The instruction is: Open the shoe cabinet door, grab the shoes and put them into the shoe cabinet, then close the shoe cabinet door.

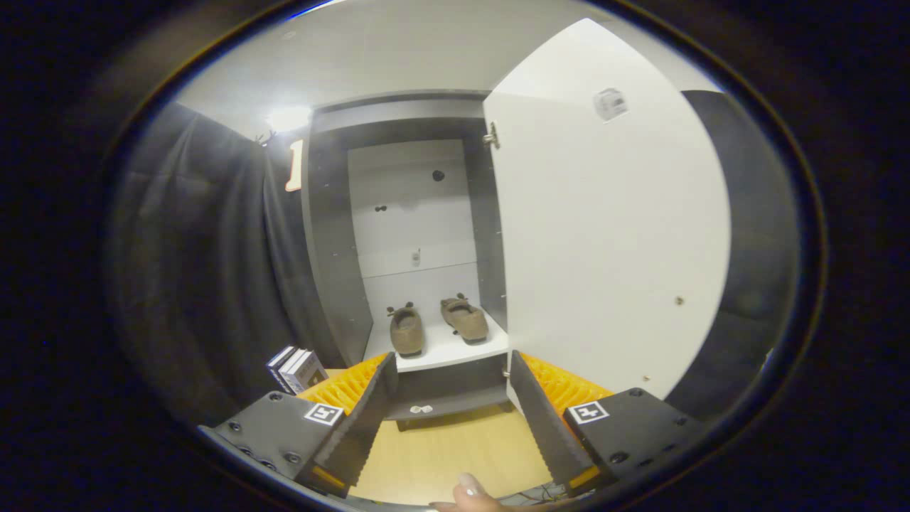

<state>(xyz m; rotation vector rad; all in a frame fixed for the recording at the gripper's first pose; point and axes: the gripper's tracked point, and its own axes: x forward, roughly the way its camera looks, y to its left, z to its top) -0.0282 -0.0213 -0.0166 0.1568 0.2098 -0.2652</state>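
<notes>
The grey shoe cabinet [334, 270] stands ahead with its white door [611, 235] swung open to the right. Two brown slippers rest side by side on the cabinet's white bottom shelf [455, 352]: the left slipper [407, 331] and the right slipper [464, 318], toes pointing inward. My gripper [449, 370] is open, its two ribbed fingers [362, 416] spread wide with nothing between them. It hangs a short way back from the cabinet front, roughly level with the shelf. The open door's edge stands just beyond the right finger.
A few books [295, 368] stand on the floor left of the cabinet, against the black cloth. Light wooden floor [448, 451] lies below the fingers. A person's fingertip [469, 491] pokes in beneath the gripper. Cables lie on the floor beside it.
</notes>
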